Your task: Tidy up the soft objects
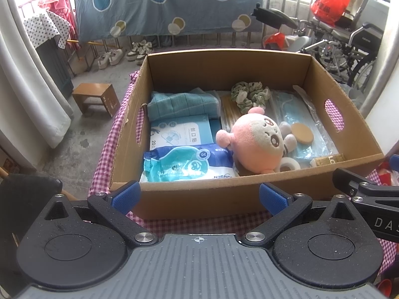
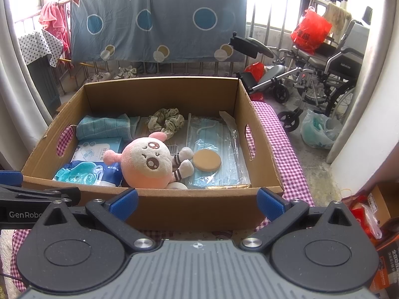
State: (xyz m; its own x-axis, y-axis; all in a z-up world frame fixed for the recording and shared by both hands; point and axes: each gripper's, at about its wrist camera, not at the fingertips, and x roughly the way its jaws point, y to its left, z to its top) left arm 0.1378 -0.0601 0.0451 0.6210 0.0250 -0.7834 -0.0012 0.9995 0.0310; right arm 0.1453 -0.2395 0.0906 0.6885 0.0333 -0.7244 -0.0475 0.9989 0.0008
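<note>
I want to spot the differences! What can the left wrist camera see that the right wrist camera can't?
Only the left wrist view shows the small wooden stool on the floor and the white platform shoes by the railing.

Only the right wrist view shows the green plastic bag on the floor beside the wheelchair.

Both show the cardboard box holding the pink plush toy, the green scrunchie and the wet wipes pack, and each camera's own hand-held gripper is open and empty.

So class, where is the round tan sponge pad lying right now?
In both views the tan sponge pad lies in the cardboard box, right of centre, on the blue face masks beside the pink plush toy.
</note>
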